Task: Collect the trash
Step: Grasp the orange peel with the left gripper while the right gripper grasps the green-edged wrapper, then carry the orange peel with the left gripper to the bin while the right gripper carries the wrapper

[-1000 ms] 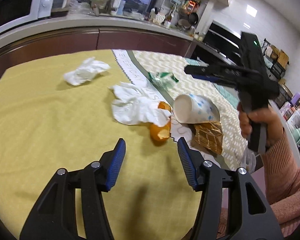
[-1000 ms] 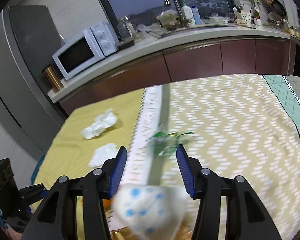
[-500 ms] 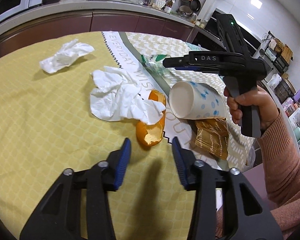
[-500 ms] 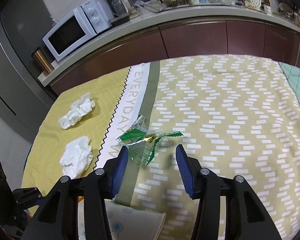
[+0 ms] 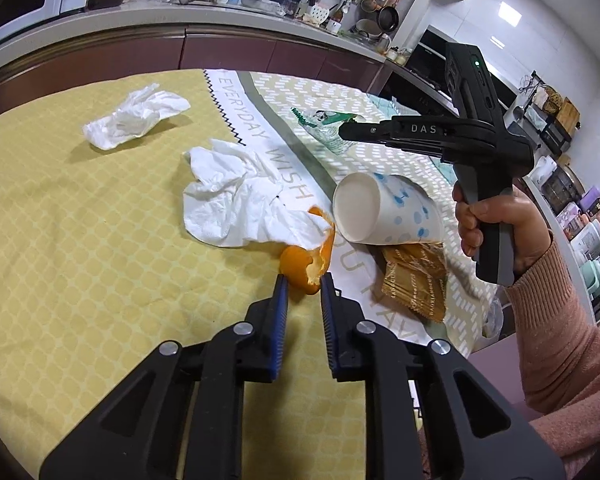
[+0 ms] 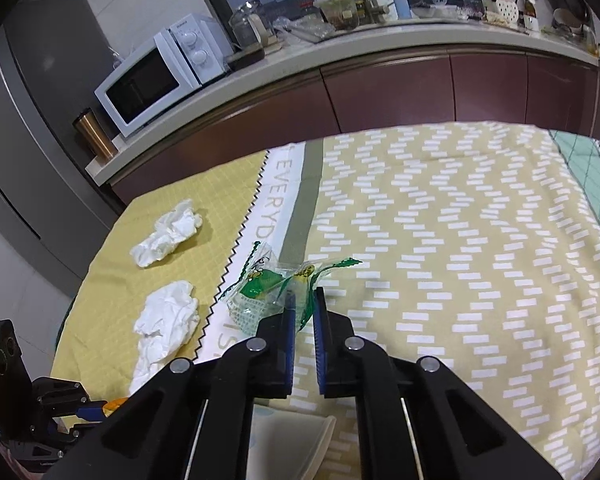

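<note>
My left gripper (image 5: 303, 280) has closed on the near end of an orange peel (image 5: 308, 258) on the yellow cloth; the peel sits between the fingertips. A crumpled white tissue (image 5: 236, 200) lies over the peel's far end. A paper cup (image 5: 384, 212) lies on its side beside a gold wrapper (image 5: 416, 280). My right gripper (image 6: 304, 300) has closed on the edge of a clear green plastic wrapper (image 6: 268, 284), which also shows in the left wrist view (image 5: 324, 124). The right gripper shows there too (image 5: 346, 130).
A second crumpled tissue (image 5: 134, 116) lies at the far left of the table; it also shows in the right wrist view (image 6: 166, 232). A kitchen counter (image 6: 340, 40) with a microwave (image 6: 156, 76) runs behind the table. The table's edge lies near the gold wrapper.
Both grippers have moved forward and narrowed from wide open. The left now pinches the orange peel; the right now pinches the green wrapper.
</note>
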The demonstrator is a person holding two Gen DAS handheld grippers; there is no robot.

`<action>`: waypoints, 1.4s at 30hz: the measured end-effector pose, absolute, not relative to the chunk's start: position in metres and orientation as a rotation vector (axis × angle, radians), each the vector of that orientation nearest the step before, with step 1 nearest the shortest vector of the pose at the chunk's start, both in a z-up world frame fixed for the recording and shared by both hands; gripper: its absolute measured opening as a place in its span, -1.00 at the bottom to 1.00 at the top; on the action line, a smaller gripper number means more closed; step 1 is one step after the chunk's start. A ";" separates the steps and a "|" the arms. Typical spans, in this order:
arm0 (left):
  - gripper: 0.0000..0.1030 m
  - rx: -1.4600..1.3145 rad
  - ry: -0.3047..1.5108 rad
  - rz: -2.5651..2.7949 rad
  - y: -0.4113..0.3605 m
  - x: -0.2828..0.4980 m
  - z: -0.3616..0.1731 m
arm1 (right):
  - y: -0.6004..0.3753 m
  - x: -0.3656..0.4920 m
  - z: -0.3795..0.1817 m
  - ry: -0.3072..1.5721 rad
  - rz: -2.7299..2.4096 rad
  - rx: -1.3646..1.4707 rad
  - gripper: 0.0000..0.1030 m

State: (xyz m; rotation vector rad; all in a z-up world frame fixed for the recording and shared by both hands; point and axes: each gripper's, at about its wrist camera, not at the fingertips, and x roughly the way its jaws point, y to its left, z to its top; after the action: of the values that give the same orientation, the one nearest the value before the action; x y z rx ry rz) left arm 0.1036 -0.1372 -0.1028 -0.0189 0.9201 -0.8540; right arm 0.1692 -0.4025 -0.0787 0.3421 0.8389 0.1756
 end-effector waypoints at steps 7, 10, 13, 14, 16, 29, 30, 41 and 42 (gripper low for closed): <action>-0.70 -0.022 0.885 -0.856 -0.112 0.096 -0.095 | -0.393 0.153 -0.059 0.781 0.196 0.338 -0.87; -0.72 -0.027 0.875 -0.833 -0.102 0.094 -0.093 | -0.384 0.147 -0.050 0.760 0.219 0.337 -0.87; -0.73 -0.039 0.868 -0.817 -0.086 0.090 -0.092 | -0.373 0.143 -0.044 0.744 0.247 0.336 -0.87; -0.73 -0.043 0.863 -0.812 -0.080 0.089 -0.091 | -0.367 0.141 -0.041 0.738 0.262 0.335 -0.87; -0.74 -0.053 0.856 -0.799 -0.071 0.087 -0.088 | -0.358 0.139 -0.038 0.731 0.288 0.332 -0.87; -0.74 -0.125 0.787 -0.657 0.012 0.077 -0.065 | -0.278 0.136 -0.025 0.722 0.471 0.286 -0.87; -0.74 -0.129 0.783 -0.638 0.021 0.078 -0.063 | -0.272 0.136 -0.025 0.725 0.488 0.284 -0.87; -0.74 -0.193 0.742 -0.510 0.092 0.063 -0.052 | -0.203 0.145 -0.035 0.767 0.617 0.263 -0.87; -0.74 -0.199 0.739 -0.499 0.097 0.062 -0.051 | -0.198 0.146 -0.035 0.769 0.627 0.263 -0.87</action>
State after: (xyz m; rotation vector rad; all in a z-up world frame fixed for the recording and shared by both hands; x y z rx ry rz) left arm 0.0620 0.0975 -0.0509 -0.1986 0.7391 -0.4993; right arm 0.1465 -0.1985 -0.0355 0.2630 0.7691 0.6267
